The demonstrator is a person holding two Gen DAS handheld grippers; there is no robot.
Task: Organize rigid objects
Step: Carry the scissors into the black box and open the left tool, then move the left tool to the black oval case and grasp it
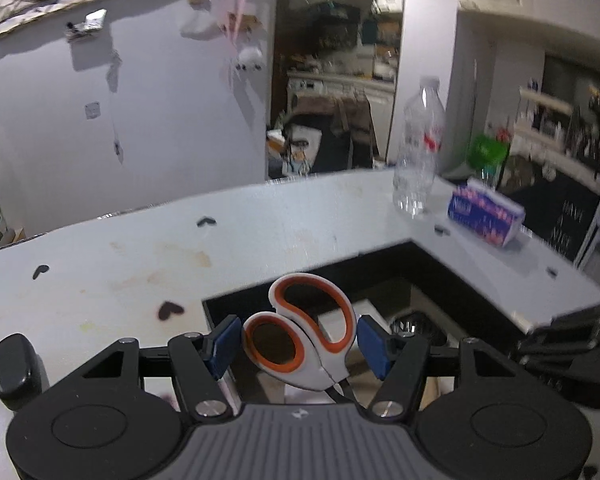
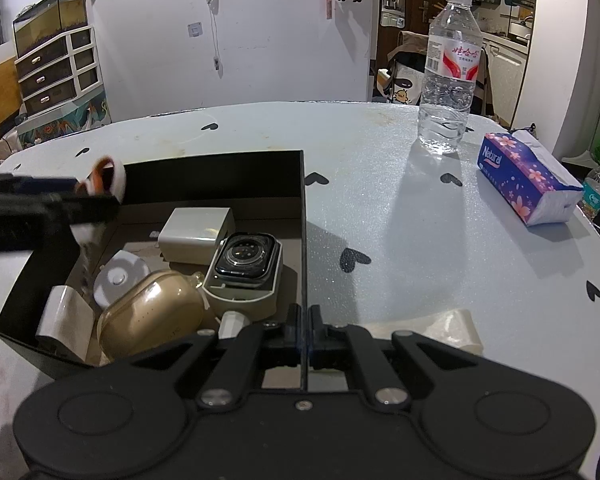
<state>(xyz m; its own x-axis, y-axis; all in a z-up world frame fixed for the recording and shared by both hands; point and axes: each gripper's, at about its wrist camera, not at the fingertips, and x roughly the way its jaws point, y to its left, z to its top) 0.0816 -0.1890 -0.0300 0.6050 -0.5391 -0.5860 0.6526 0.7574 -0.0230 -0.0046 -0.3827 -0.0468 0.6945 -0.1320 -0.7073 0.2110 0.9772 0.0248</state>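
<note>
My left gripper (image 1: 298, 346) is shut on the white-and-orange handles of a pair of scissors (image 1: 300, 332) and holds them blades down over the black box (image 1: 440, 268). In the right wrist view the scissors (image 2: 104, 178) hang above the box's left side. My right gripper (image 2: 307, 330) is shut on the box's right wall (image 2: 303, 240) at its near corner. The box holds a white charger (image 2: 196, 234), a smartwatch (image 2: 246, 260) on a white stand, a tan earbud case (image 2: 152, 316), a white round puck (image 2: 118, 280) and a white adapter (image 2: 66, 320).
The white table (image 2: 400, 232) with black heart marks carries a clear water bottle (image 2: 448, 76) and a purple tissue pack (image 2: 528, 176) at the far right. A cream flat piece (image 2: 448, 330) lies near the right gripper. A drawer unit (image 2: 56, 68) stands by the wall at left.
</note>
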